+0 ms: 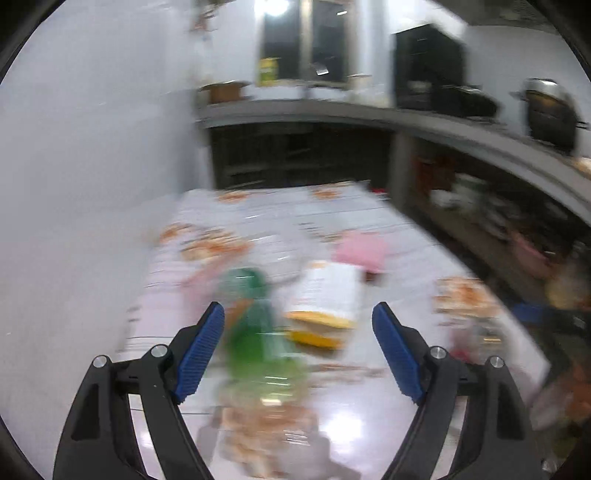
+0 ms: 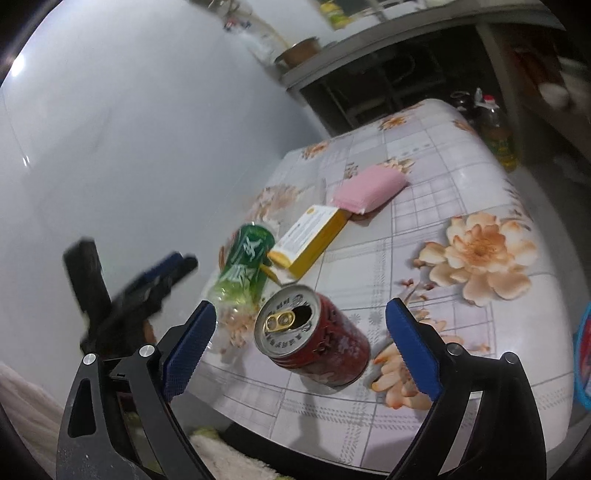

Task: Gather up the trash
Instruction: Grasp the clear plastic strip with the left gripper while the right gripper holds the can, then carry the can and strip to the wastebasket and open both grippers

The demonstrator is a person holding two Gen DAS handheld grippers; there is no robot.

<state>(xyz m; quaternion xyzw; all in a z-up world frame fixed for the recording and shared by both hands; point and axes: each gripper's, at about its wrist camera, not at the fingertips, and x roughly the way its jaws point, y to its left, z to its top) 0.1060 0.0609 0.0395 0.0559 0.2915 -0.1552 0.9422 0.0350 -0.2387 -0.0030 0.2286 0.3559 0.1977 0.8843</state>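
The left wrist view is being smeared heavily by motion blur: the green bottle [image 1: 255, 332] and the yellow box [image 1: 325, 310] ahead of the blue pads [image 1: 201, 354] are being reduced to streaks, while the pads themselves are being rendered sharp. A bright lamp [image 1: 271, 7] far ahead and above is being blown out, and a white glare patch is being thrown on the glossy tablecloth [image 1: 369, 417] between the fingers. The right wrist view is being kept mostly crisp; the red can [image 2: 314, 332] is being shown clearly with a soft shadow beneath it. Straight lines are being bent, and the corners are being darkened, by the fisheye lens.
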